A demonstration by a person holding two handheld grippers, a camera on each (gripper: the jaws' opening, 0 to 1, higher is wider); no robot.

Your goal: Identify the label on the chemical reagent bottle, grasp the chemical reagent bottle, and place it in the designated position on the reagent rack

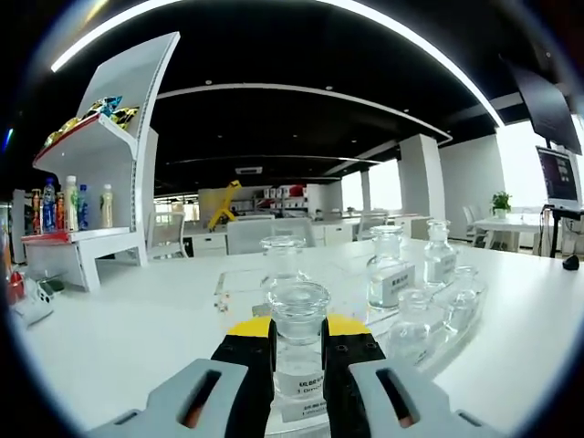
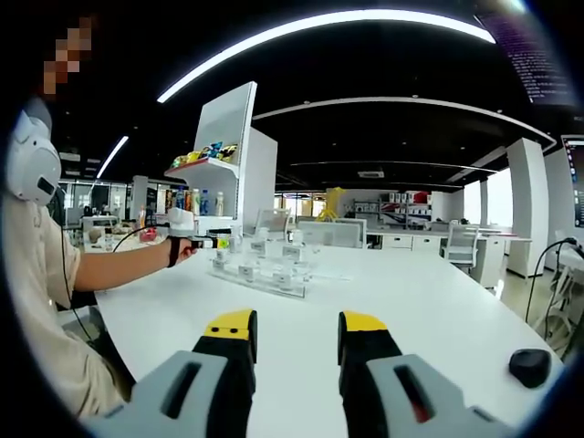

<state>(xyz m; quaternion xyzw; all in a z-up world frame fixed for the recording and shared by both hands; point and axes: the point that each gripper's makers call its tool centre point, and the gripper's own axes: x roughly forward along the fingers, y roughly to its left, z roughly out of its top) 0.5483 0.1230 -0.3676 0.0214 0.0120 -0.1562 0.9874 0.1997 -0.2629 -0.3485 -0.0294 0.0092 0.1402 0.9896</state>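
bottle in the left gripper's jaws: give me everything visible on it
The clear glass reagent bottle stands upright between the left gripper's yellow-tipped black jaws, which press its sides just below a round glass stopper. A white label with dark print, too small to read, sits on its front low down. It is at the near end of the transparent reagent rack; whether its base rests there is hidden.

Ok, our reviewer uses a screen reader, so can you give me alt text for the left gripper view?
The left gripper is shut on a clear glass bottle with a stopper and a white label, over a white table. Beyond it, more labelled bottles stand on a clear rack, and a white shelf of drinks is at far left.
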